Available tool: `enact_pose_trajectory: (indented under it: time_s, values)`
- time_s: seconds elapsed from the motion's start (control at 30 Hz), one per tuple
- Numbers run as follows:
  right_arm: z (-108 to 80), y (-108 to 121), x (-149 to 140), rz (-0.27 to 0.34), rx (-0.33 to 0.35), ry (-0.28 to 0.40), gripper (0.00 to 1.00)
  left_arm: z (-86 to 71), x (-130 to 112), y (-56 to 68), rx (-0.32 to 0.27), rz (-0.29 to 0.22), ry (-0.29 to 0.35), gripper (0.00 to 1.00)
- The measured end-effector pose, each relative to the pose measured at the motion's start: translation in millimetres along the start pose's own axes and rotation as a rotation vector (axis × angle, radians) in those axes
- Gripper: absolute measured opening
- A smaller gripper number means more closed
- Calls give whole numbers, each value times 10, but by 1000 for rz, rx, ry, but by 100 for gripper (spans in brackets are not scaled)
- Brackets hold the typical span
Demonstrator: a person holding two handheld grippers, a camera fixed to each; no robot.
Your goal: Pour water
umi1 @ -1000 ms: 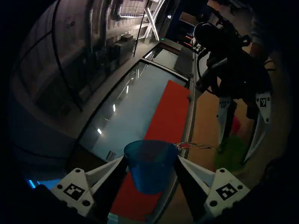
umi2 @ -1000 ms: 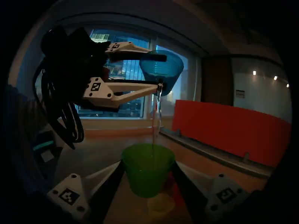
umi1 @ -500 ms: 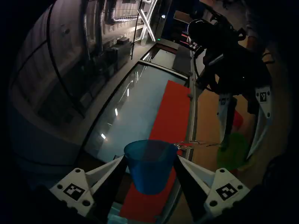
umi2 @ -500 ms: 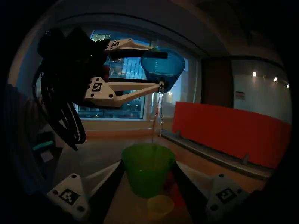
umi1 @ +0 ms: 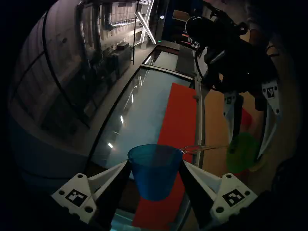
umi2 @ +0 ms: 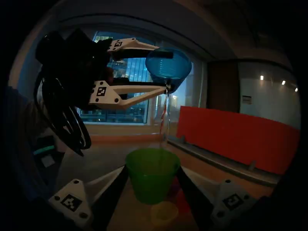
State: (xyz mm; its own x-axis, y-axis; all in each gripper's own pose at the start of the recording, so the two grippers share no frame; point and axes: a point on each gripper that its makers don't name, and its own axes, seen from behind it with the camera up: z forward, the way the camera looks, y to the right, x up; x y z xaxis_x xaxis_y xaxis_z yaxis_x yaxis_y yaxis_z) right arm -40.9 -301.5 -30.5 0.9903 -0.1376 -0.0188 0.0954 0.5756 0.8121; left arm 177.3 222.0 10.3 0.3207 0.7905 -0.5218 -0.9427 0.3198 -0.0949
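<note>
My left gripper (umi1: 154, 173) is shut on a blue cup (umi1: 154, 171) that lies tipped on its side. In the right gripper view the same blue cup (umi2: 168, 67) hangs high between the left gripper's white fingers (umi2: 127, 92). A thin stream of water (umi2: 165, 115) runs from its rim down into a green cup (umi2: 152, 175). My right gripper (umi2: 152, 181) is shut on that green cup and holds it upright. In the left gripper view the water stream (umi1: 202, 147) reaches the green cup (umi1: 242, 152) between the right gripper's fingers (umi1: 231, 115).
A wooden table (umi2: 96, 161) lies under the cups. A yellow cup (umi2: 164, 213) and a red thing (umi2: 181, 200) sit on it just below the green cup. A long red panel (umi2: 238, 134) runs along the right, with a window (umi2: 127, 73) behind.
The blue cup has tipped a little further and risen slightly. The stream keeps falling into the green cup, which has stayed in place.
</note>
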Motion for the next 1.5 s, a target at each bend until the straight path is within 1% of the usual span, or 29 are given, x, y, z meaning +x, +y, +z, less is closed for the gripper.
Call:
enact_pose_trajectory:
  time_s: [0.17,0.5,0.87,1.3,1.5]
  values:
    - [-5,14,10,3,-5,4,90,-4,37,-9,0,22,7,85]
    - [-19,40,46,0,-11,11,90,-44,70,-86,9,75,11,85]
    - [-34,65,75,1,-18,17,90,-74,100,-95,22,148,17,85]
    - [-27,81,81,3,-22,24,90,-88,179,-77,38,257,24,85]
    - [-27,89,91,6,-24,27,90,-99,226,-69,51,326,29,85]
